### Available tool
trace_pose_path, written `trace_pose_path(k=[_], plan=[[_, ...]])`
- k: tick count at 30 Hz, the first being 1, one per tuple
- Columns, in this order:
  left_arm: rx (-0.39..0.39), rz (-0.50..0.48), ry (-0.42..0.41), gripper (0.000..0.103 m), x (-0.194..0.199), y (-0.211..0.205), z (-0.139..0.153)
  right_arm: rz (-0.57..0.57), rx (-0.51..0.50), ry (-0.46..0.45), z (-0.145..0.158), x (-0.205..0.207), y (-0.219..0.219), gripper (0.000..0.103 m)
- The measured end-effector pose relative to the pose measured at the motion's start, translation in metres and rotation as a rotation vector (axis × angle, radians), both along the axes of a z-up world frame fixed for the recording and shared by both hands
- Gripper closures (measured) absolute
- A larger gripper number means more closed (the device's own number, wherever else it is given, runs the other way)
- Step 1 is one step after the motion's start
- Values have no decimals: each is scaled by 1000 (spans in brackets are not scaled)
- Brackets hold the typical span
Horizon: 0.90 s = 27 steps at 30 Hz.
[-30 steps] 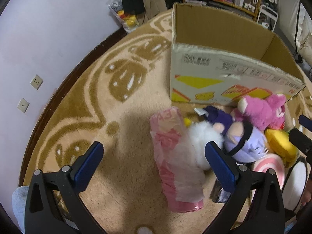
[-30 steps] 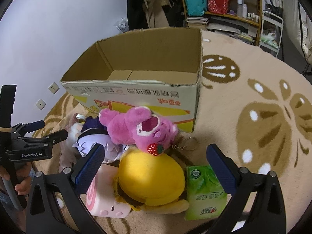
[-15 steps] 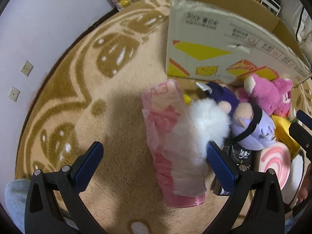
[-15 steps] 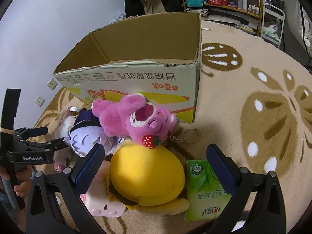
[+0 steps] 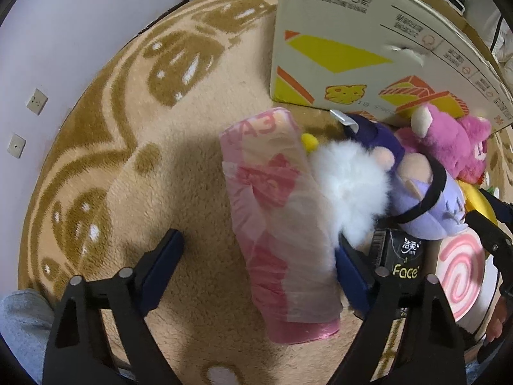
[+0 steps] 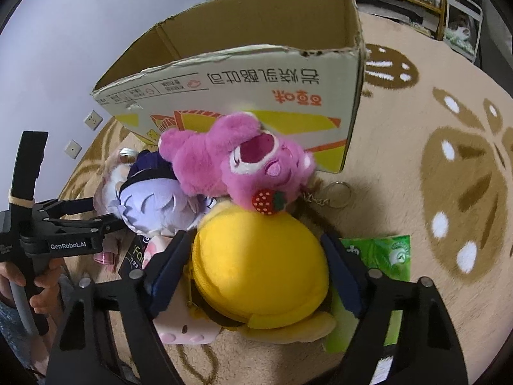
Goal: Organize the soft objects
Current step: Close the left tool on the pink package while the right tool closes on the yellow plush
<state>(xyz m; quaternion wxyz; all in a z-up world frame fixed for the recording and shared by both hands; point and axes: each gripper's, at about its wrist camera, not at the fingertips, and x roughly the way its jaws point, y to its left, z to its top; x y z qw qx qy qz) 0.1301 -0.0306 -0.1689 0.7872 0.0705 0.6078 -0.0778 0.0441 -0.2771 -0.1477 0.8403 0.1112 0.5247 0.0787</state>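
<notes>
The yellow plush lay just before the cardboard box, between the right gripper jaws, which had just been closing; whether the pads pressed it could not be told. Its lower edge was hidden. The left gripper, also closing, straddled the pink wrapped roll; its right pad sat against the roll, its left pad clear.

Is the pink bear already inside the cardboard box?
No, the pink bear lies on the rug against the outside of the box.
</notes>
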Motion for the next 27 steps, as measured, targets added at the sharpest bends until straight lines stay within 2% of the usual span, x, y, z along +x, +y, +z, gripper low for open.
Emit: trace_pose_path(k=[3, 8, 11, 13, 22, 27], plan=[[2, -4, -7, 24, -4, -4, 0, -6, 4, 3, 0, -2, -2, 20], [5, 6, -20, 30, -6, -5, 2, -19, -8, -8, 6, -6, -5, 24], [1, 12, -28, 43, -10, -1, 4, -28, -19, -15, 10, -10, -6, 24], [4, 8, -33, 58, -11, 2, 5, -39, -20, -15, 12, -12, -8, 24], [16, 23, -65, 60, -27, 16, 21, -89, -25, -73, 33, -24, -15, 24], [4, 55, -102, 60, -32, 26, 30, -107, -16, -60, 33, -25, -17, 24]])
